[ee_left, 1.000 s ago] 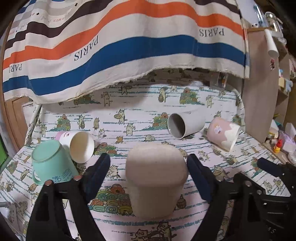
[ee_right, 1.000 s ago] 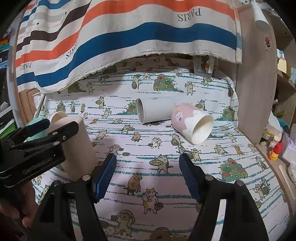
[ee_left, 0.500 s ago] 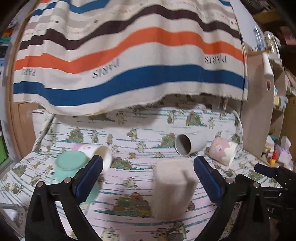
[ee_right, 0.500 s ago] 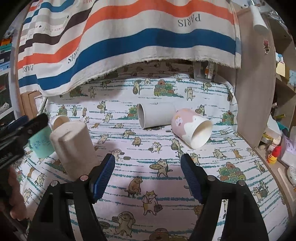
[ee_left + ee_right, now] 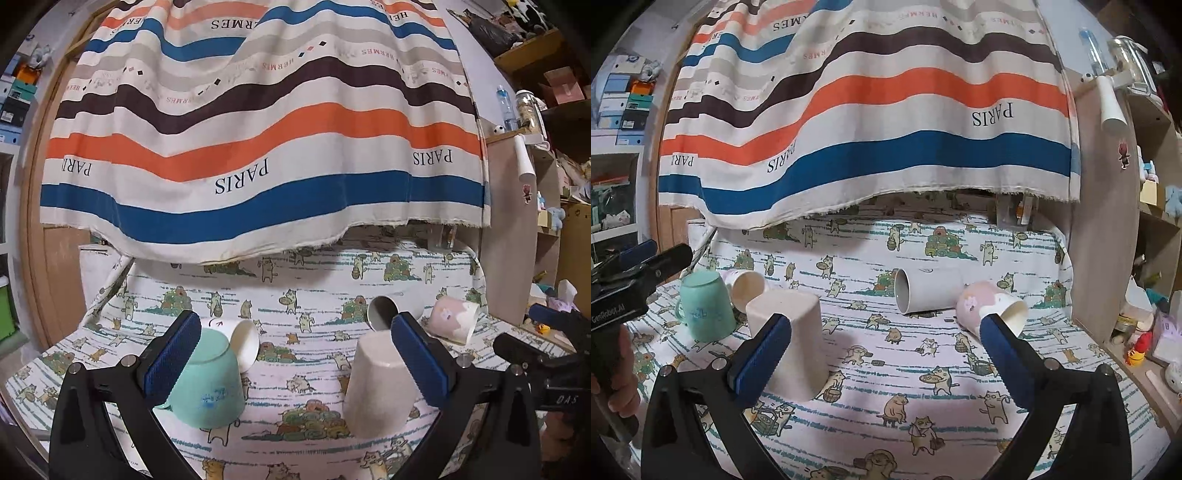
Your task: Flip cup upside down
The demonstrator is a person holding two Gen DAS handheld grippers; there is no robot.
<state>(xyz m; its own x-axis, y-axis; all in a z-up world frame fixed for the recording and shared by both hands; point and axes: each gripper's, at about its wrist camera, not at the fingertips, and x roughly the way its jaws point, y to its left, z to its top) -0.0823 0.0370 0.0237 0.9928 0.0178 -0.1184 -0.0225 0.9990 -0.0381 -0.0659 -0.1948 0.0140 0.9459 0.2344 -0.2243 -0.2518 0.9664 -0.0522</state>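
Note:
A beige cup [image 5: 380, 384] stands upside down on the cat-print cloth; it also shows in the right wrist view [image 5: 794, 339]. A mint mug [image 5: 208, 380] stands upside down to its left, also in the right wrist view [image 5: 703, 310]. A white cup [image 5: 242, 341] lies on its side behind the mug. A grey cup [image 5: 925, 290] and a pink cup [image 5: 988, 308] lie on their sides at the right. My left gripper [image 5: 295, 354] is open and empty, drawn back above the cups. My right gripper [image 5: 882, 350] is open and empty over bare cloth.
A striped cloth [image 5: 258, 147] hangs over the back of the table. A wooden shelf unit [image 5: 1108, 221] with small items stands at the right edge. The left gripper's body [image 5: 631, 288] shows at the left of the right wrist view.
My left gripper has let go of the beige cup, pulled back and risen; the cup now stands free, upside down. My right gripper has lifted slightly.

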